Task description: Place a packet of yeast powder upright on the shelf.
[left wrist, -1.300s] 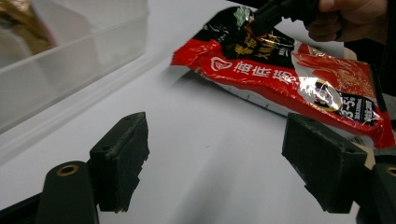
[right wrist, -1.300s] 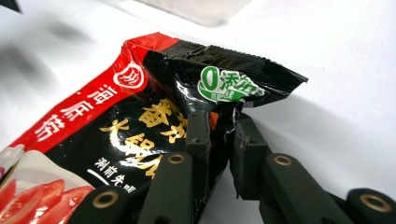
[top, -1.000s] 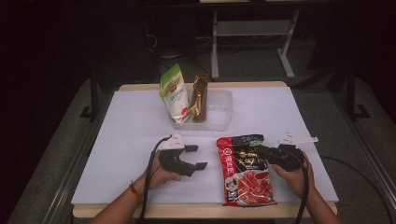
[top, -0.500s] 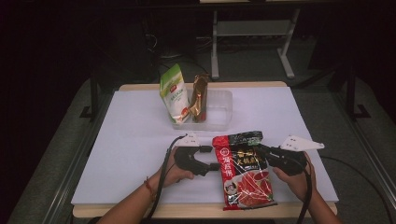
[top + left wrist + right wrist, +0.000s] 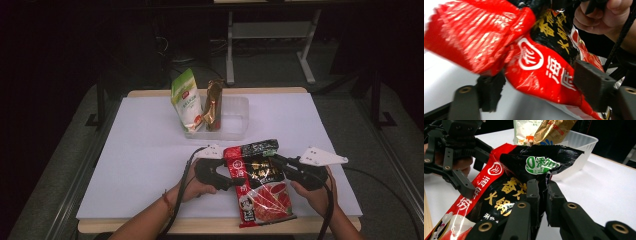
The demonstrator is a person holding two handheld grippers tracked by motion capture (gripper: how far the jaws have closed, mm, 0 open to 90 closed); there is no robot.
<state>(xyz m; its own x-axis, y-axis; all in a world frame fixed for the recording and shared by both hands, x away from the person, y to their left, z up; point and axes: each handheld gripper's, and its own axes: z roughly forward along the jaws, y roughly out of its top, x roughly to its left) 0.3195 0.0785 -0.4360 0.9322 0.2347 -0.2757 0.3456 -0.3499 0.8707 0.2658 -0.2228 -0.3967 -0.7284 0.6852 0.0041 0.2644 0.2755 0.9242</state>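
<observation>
Near the table's front edge: red packet pinched in closed right gripper; left gripper closing, straddling its side, unclamped. Still to go into tub with two pouches.

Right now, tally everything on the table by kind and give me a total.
Snack and sauce pouches: 3, a red and black pouch, a green and white pouch and a brown foil pouch
Clear plastic bins: 1, the clear bin holding the green and brown pouches
Hand-held grippers: 2, the left gripper and the right gripper
Total: 6
</observation>
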